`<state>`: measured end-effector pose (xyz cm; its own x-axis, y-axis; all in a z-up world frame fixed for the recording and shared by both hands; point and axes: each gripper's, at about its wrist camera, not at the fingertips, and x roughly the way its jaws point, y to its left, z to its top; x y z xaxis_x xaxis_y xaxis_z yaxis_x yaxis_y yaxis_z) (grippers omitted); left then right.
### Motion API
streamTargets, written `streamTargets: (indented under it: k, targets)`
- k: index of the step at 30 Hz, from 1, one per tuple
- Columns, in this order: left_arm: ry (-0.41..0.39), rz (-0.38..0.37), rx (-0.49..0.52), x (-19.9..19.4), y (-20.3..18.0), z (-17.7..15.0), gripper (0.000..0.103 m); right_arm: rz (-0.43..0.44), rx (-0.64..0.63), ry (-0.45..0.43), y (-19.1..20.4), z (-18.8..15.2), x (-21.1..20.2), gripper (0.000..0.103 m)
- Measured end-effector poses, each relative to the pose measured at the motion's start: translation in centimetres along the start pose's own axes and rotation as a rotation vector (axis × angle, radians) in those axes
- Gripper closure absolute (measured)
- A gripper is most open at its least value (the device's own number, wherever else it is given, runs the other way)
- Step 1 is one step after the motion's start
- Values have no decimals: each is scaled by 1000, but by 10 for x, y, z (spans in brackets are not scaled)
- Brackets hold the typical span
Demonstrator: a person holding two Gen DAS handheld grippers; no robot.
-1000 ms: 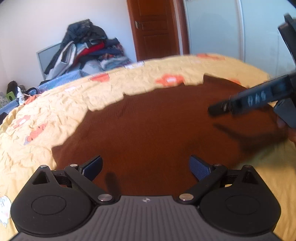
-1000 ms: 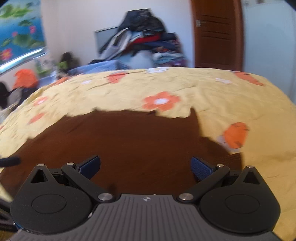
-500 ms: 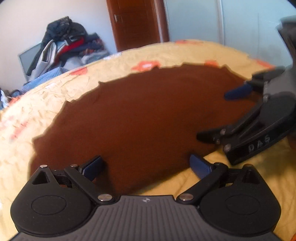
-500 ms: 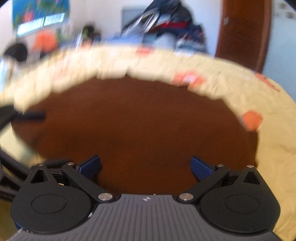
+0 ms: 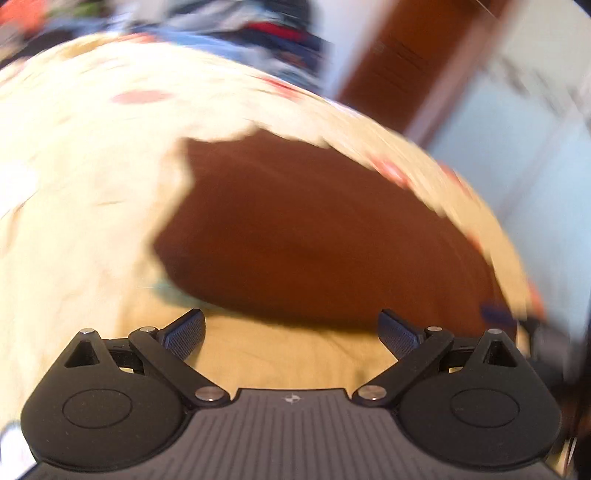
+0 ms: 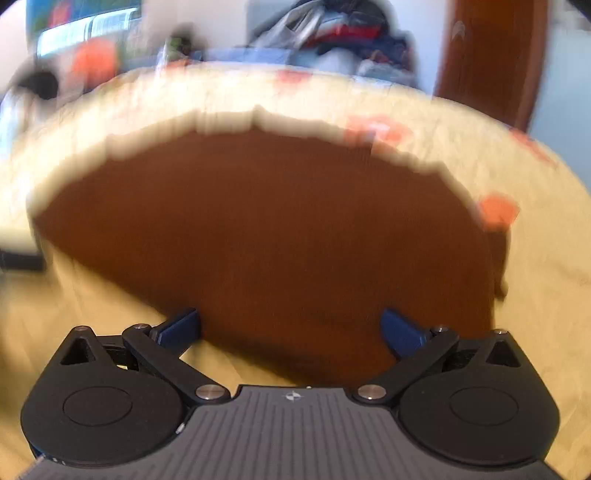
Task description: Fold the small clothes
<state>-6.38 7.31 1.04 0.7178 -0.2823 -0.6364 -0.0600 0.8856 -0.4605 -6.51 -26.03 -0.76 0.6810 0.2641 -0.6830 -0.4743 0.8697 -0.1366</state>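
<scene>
The brown garment (image 6: 266,229) lies spread flat on the bed (image 6: 535,295), on the yellow sheet with orange flowers. Both pictures are blurred, so I cannot tell what kind of garment it is, and I see no clear fold in it. I judge that the folding is at its very beginning: the cloth is laid out, and all folds are left to do.

My left gripper (image 5: 291,332) is wide and holds nothing. In its view the garment is at 12 o'clock, and its near edge lies just ahead of my fingertips, with bare sheet between the fingers.

My right gripper (image 6: 291,328) is also wide and holds nothing. Here the near edge of the garment runs between the two fingers, from 9 o'clock down toward 5 o'clock. I cannot tell if the fingers touch the cloth.

At the far side, at 12 o'clock, there is a pile of clothes (image 6: 332,33), and a brown door (image 6: 491,62) at 1 o'clock.
</scene>
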Motion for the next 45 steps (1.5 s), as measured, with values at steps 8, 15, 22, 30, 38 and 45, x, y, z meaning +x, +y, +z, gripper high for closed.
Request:
streamTargets:
  k: [8, 15, 22, 30, 38, 45]
  targets:
    - [-82, 0, -334, 16, 18, 24, 3, 94, 298, -19, -37, 18, -24, 0]
    - [-144, 189, -272, 31, 3, 32, 43, 246, 534, -40, -79, 51, -14, 0]
    - [-155, 295, -126, 38, -18, 35, 83, 457, 526, 0, -64, 114, 24, 0]
    - [-271, 439, 670, 53, -109, -23, 84, 722, 503, 258, -3, 187, 100, 0]
    - [-272, 468, 855, 64, -117, -39, 84, 632, 400, 328, 17, 194, 147, 62]
    - [-364, 302, 976, 67, -181, -41, 84, 618, 382, 138, -66, 184, 92, 78]
